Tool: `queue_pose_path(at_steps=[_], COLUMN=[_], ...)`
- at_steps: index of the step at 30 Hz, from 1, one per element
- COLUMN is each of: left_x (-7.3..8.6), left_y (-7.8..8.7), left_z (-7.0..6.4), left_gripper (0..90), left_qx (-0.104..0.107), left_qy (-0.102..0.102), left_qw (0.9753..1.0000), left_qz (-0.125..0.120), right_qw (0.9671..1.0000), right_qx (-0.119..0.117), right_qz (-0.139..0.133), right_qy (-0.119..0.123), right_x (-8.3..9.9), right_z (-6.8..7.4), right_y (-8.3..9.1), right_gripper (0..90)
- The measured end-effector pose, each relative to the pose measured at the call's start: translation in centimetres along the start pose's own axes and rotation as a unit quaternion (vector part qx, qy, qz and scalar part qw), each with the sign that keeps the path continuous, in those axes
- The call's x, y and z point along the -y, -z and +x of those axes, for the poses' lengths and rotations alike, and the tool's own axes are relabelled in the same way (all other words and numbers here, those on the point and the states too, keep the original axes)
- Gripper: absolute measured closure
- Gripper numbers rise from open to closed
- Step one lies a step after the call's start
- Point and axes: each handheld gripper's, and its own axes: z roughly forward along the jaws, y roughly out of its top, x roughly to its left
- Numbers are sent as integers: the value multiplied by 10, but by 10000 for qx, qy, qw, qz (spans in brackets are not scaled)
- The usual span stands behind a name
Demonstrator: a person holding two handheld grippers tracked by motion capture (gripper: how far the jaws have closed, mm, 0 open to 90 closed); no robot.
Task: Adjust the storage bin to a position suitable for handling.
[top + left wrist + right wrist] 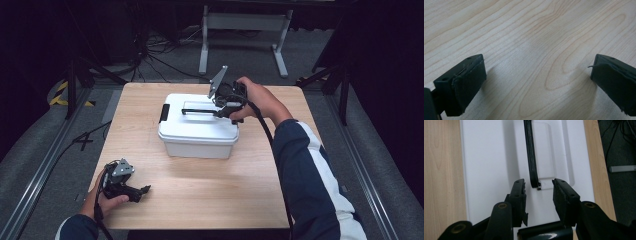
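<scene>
Lining up the right gripper (pixel 538 192) on the near end of the black handle (pixel 531 157) atop the white box (pixel 197 131) sitting mid-table toward the far edge, jaws spread and straddling it, probably needing a squeeze then lift next, left gripper (pixel 142 192) idling wide open by the near-left corner.

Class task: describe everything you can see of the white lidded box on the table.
The white box looks like plastic, rectangular with rounded corners, and sits upright mid-table, lid on. A black latch shows at its left end. A slim black handle runs along a shallow recess in the lid. The right gripper stands open astride the handle's near end.
</scene>
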Motion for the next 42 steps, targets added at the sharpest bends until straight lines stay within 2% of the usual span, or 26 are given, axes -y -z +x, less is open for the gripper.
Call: queue_pose_path(at_steps=[5,8,9,11,17,20,26,31,38,42], left_x=[1,1,1,1,1,0,1,0,1,0], left_y=[1,1,1,1,0,1,0,0,0,0], left_z=[-1,-1,-1,-1,-1,0,1,1,1,1], left_gripper=[5,5,5,5,3,2,2,2,2,2], left_qx=[29,30,24,32,65,37,50,54,58,55], left_qy=[52,51,48,46,50,-15,-6,-20,-10,-21], left_qw=[10000,10000,10000,10000,10000,10000,10000,10000,10000,10000], left_qz=[20,19,36,36,23,10,-9,-3,-7,-4], right_qw=[9999,9997,9997,9997,9995,9994,9993,9991,9990,9988], right_qx=[9,-20,44,-72,-12,1,-64,21,133,205], right_qz=[130,198,191,142,231,213,175,148,-112,-129], right_qy=[63,127,130,196,226,290,329,386,416,436], right_x=[-5,-9,-10,-12,-16,-17,-16,-20,-22,-20], right_z=[-2,-2,-1,-1,0,-1,-1,0,0,0], right_y=[-8,-14,-16,-18,-23,-23,-20,-11,6,12], right_gripper=[678,749,774,798,831,842,845,846,848,848])
